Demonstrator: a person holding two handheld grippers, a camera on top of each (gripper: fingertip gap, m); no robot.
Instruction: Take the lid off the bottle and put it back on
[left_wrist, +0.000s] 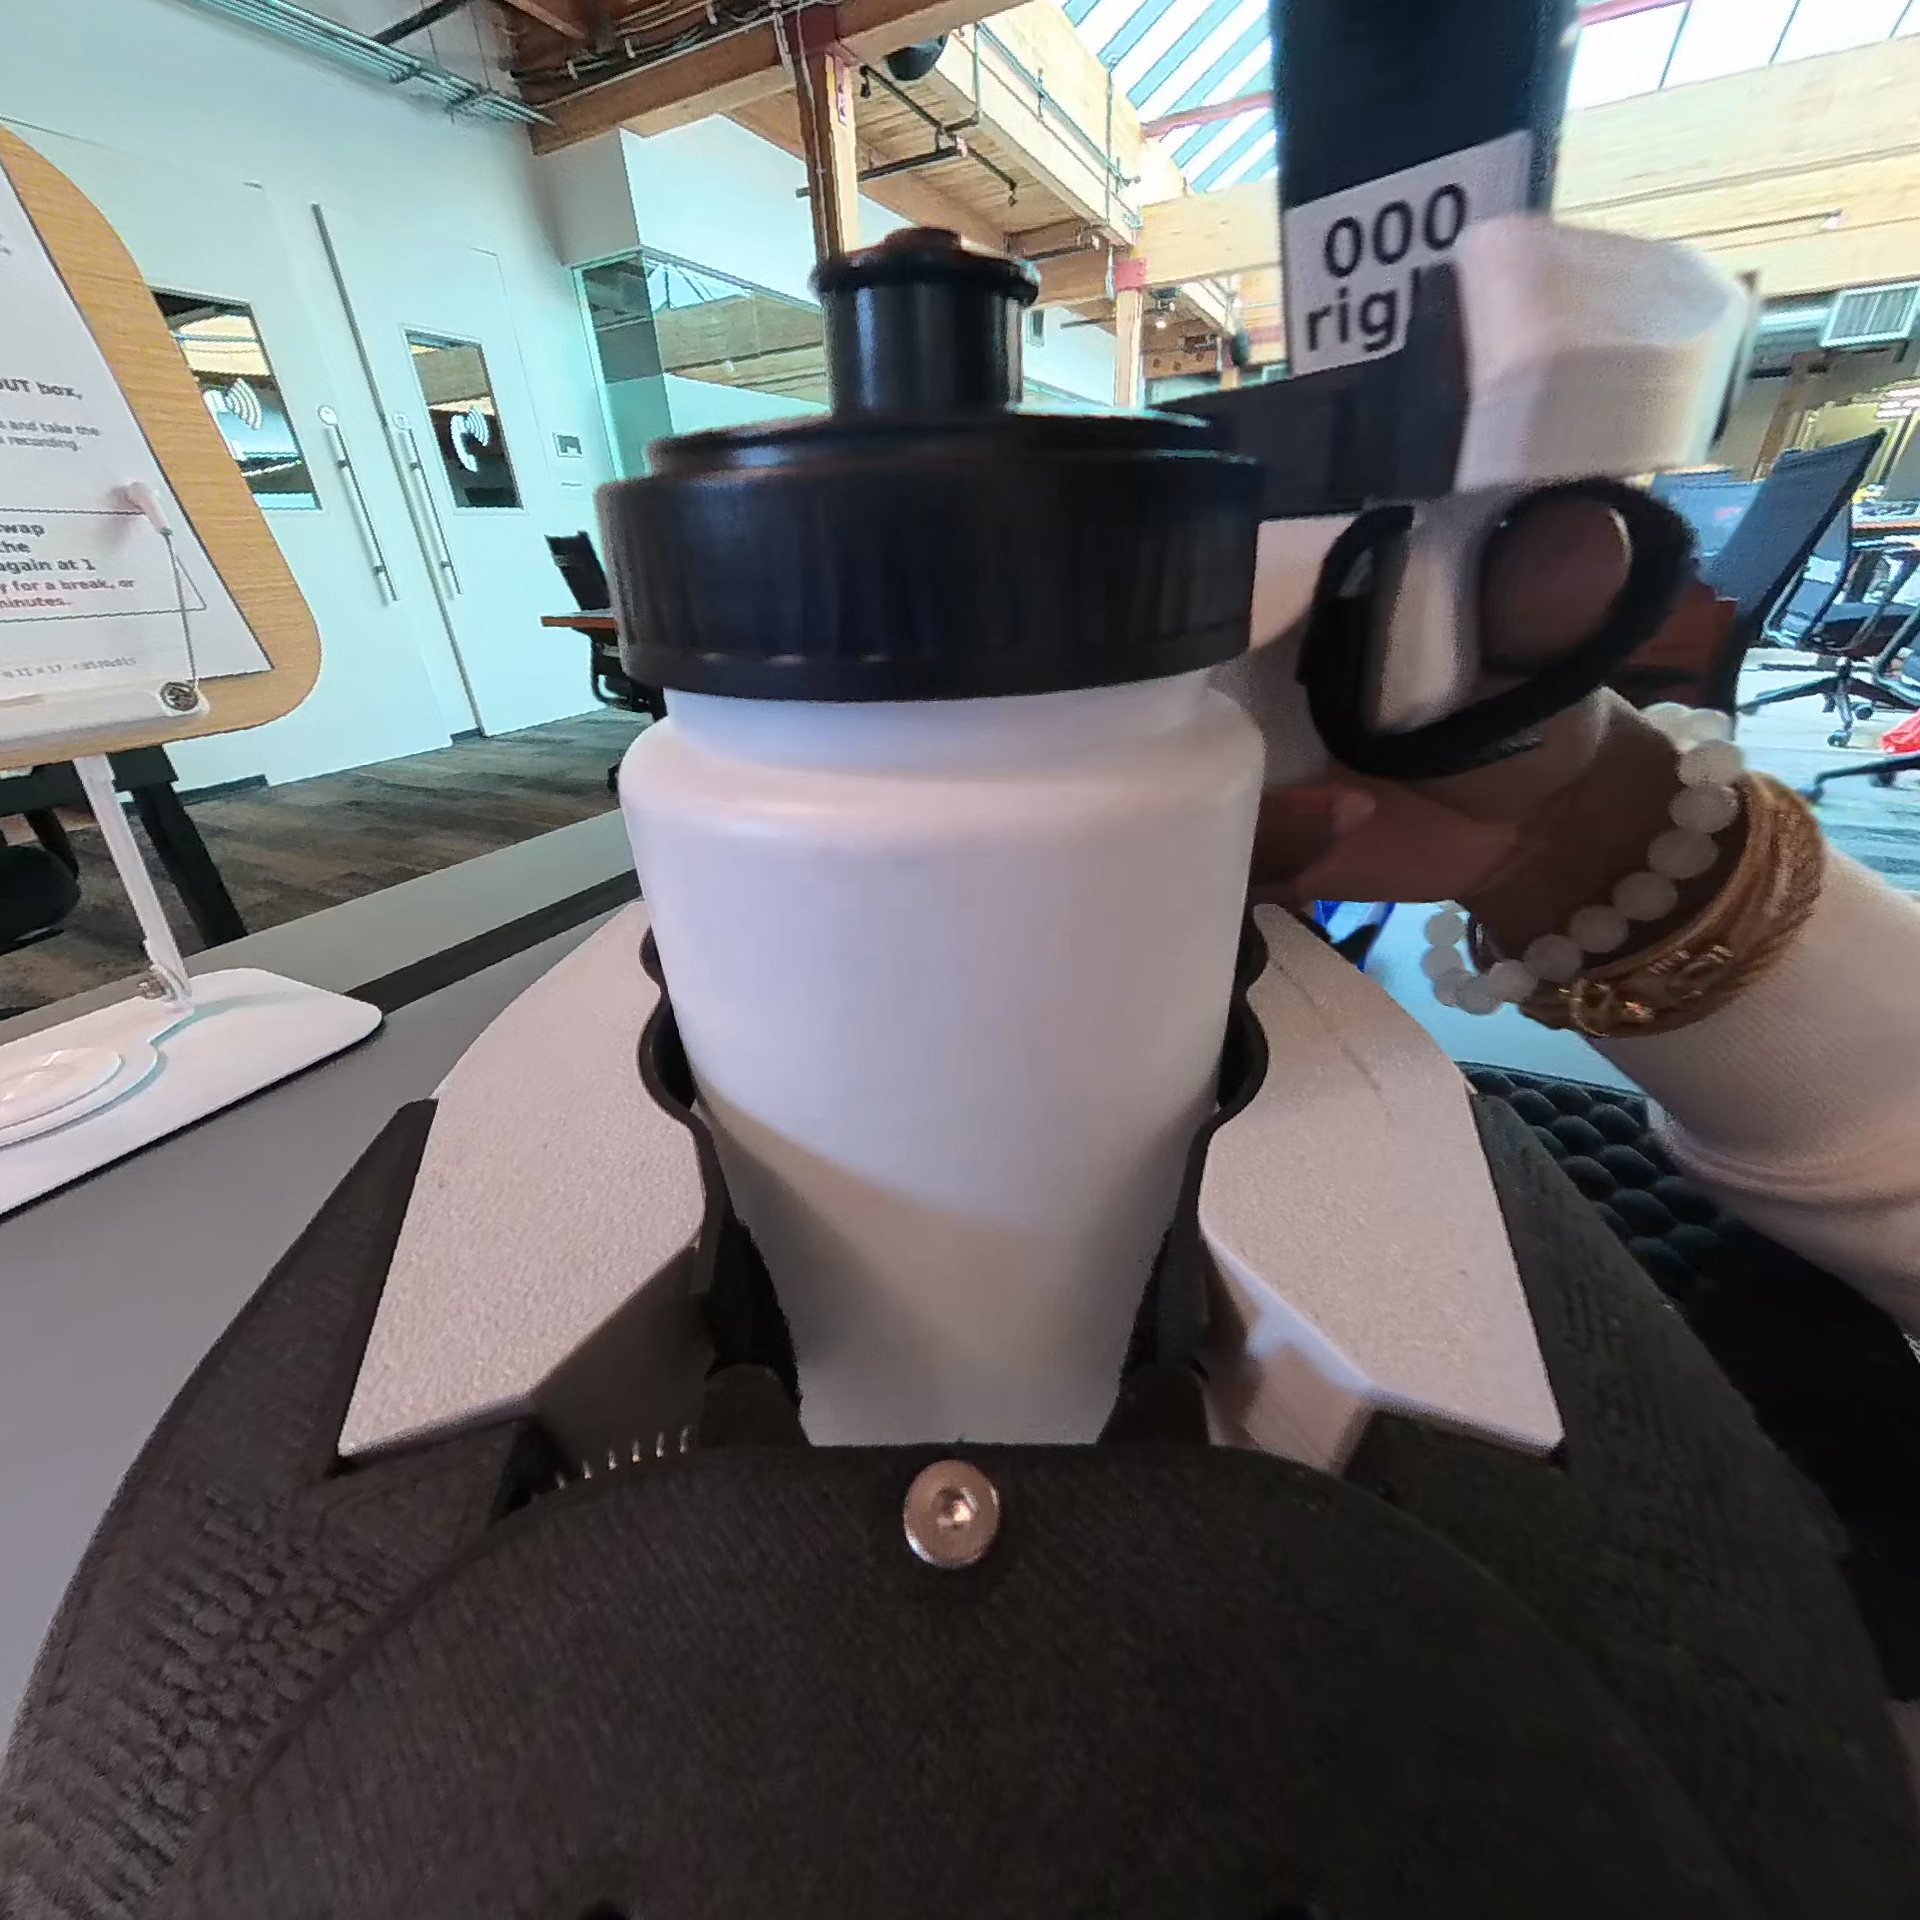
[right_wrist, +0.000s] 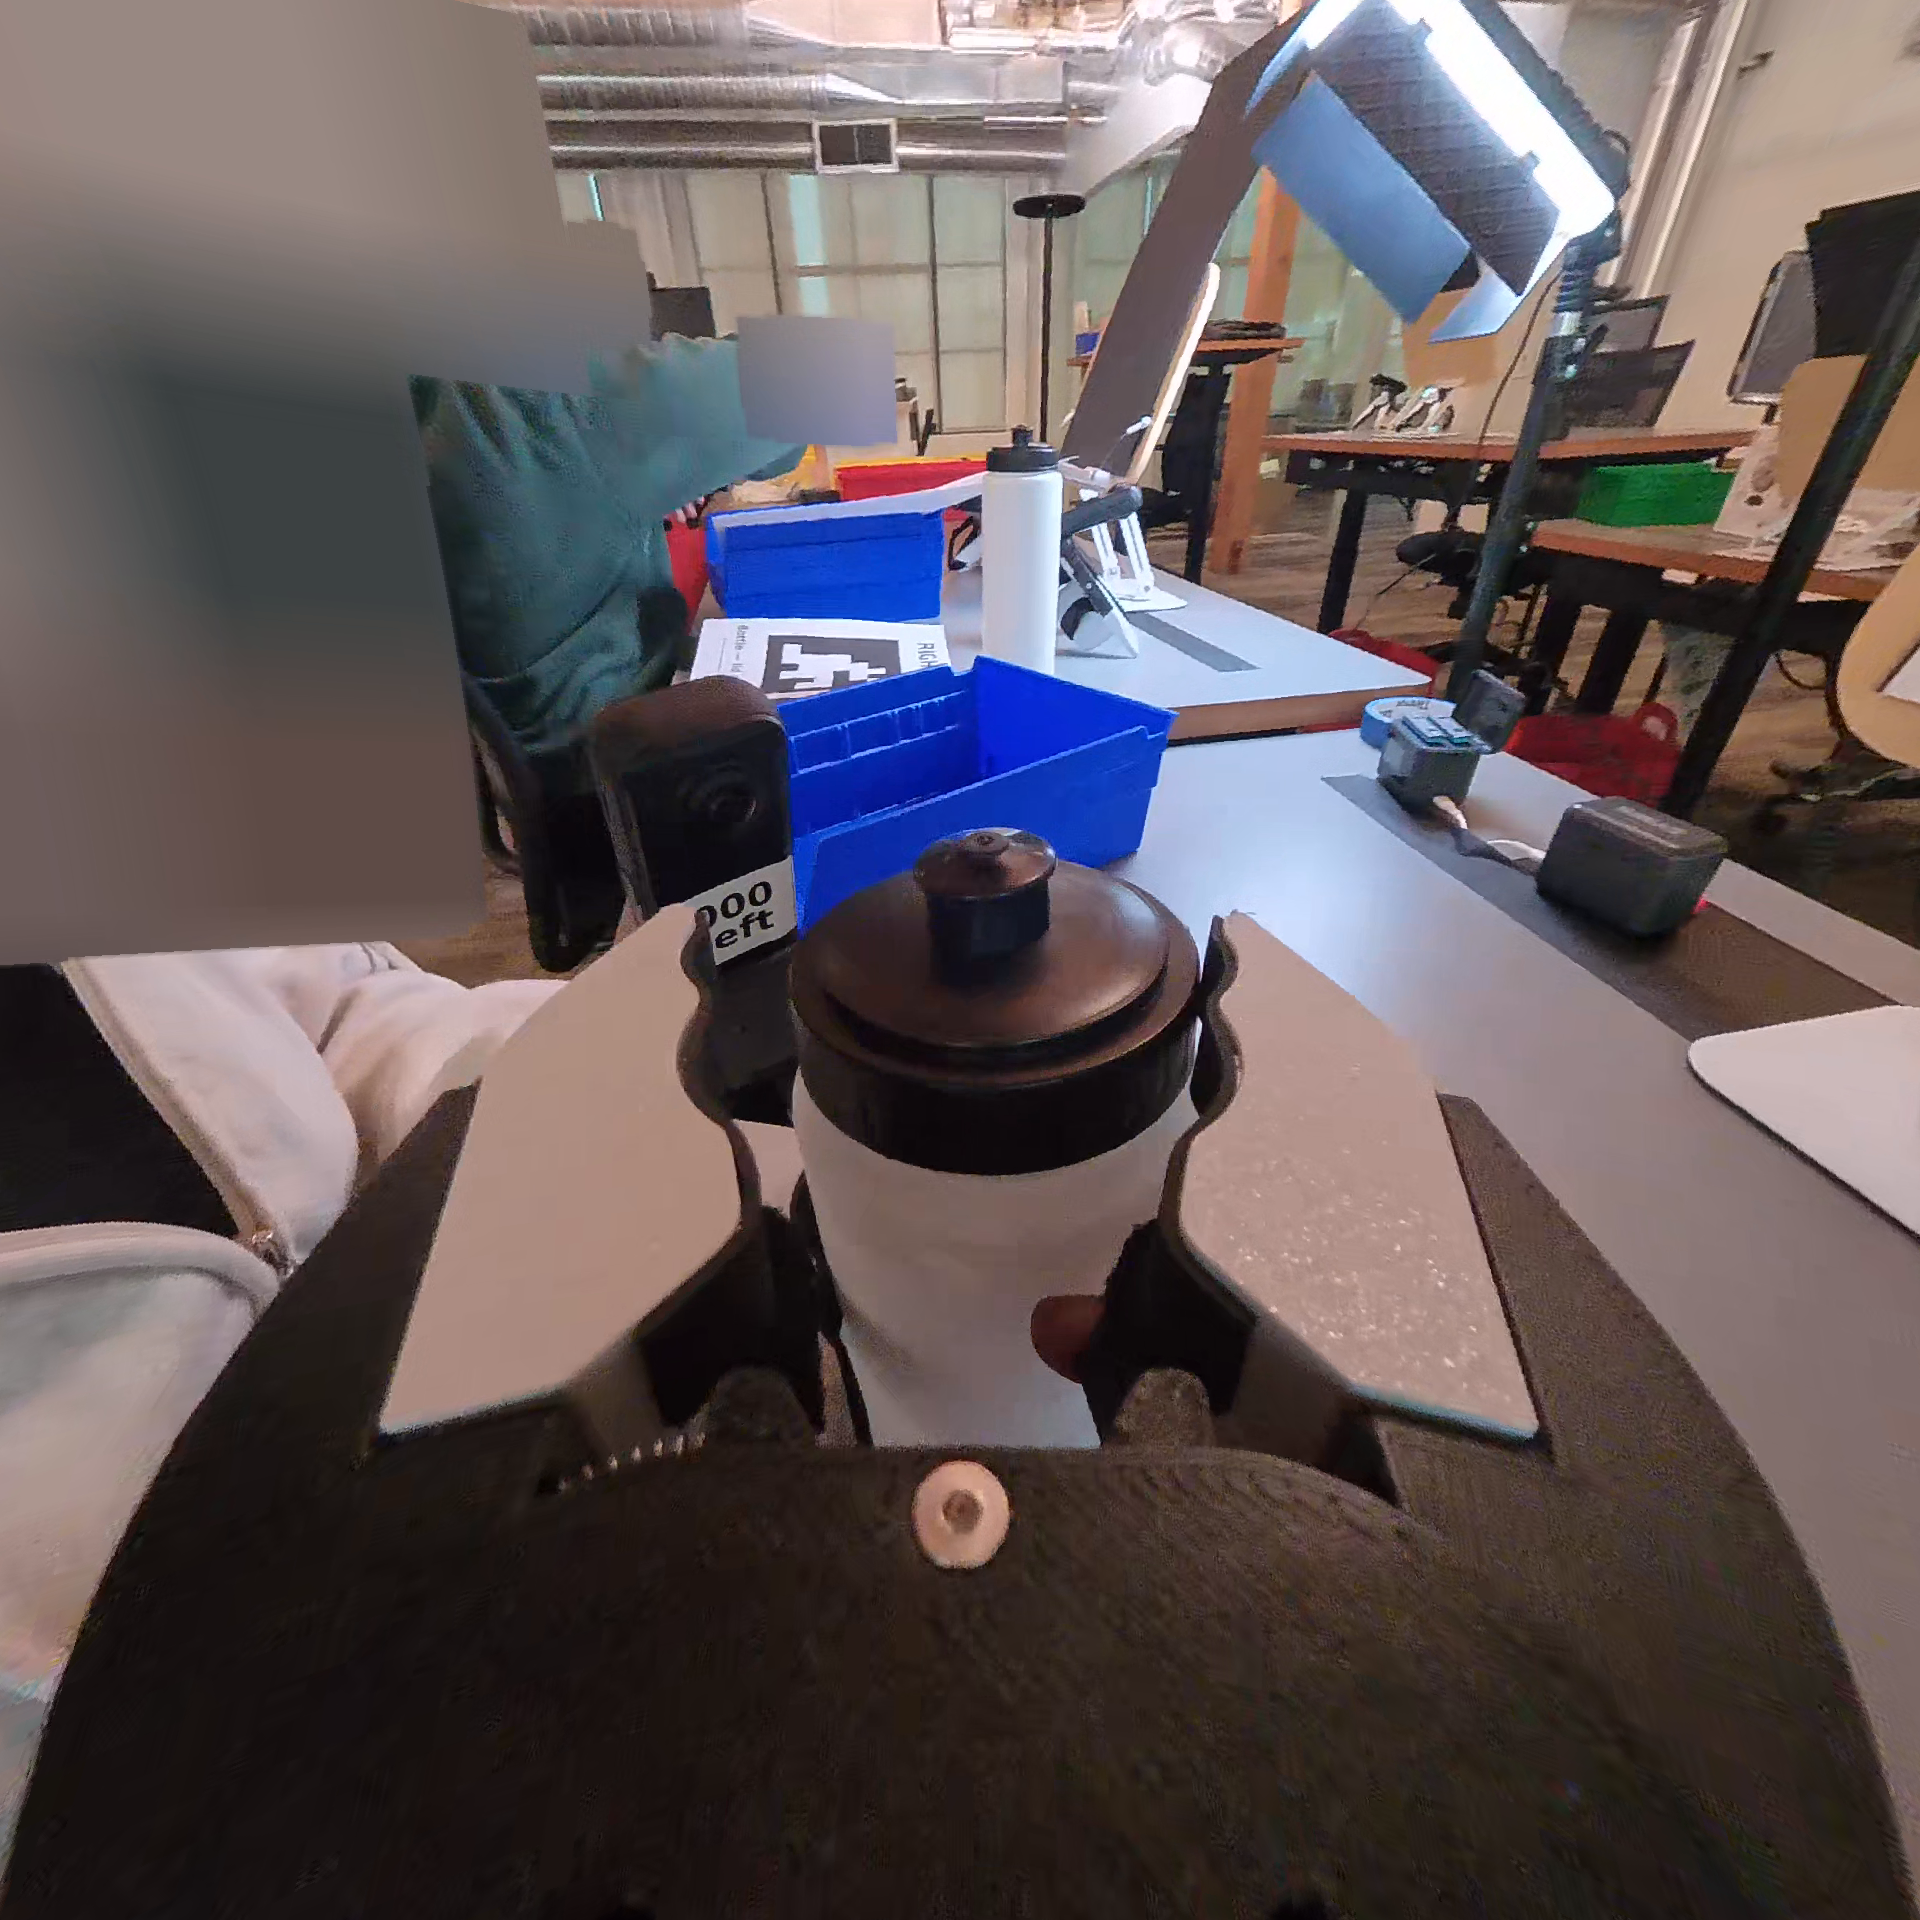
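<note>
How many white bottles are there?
2: a white plastic bottle with a black lid between the gripper fingers, and a taller white bottle with a dark cap on the far table. Others may be hidden.

The left gripper clamps the white bottle at its lower body, one grey finger on each side, both touching it. The bottle stands upright. A black lid with spout sits on top of the bottle. To the right of the bottle, a hand wearing bracelets holds the right gripper, which reaches the lid's edge. Left of the bottle, a sign stand rests on the grey table.
</note>
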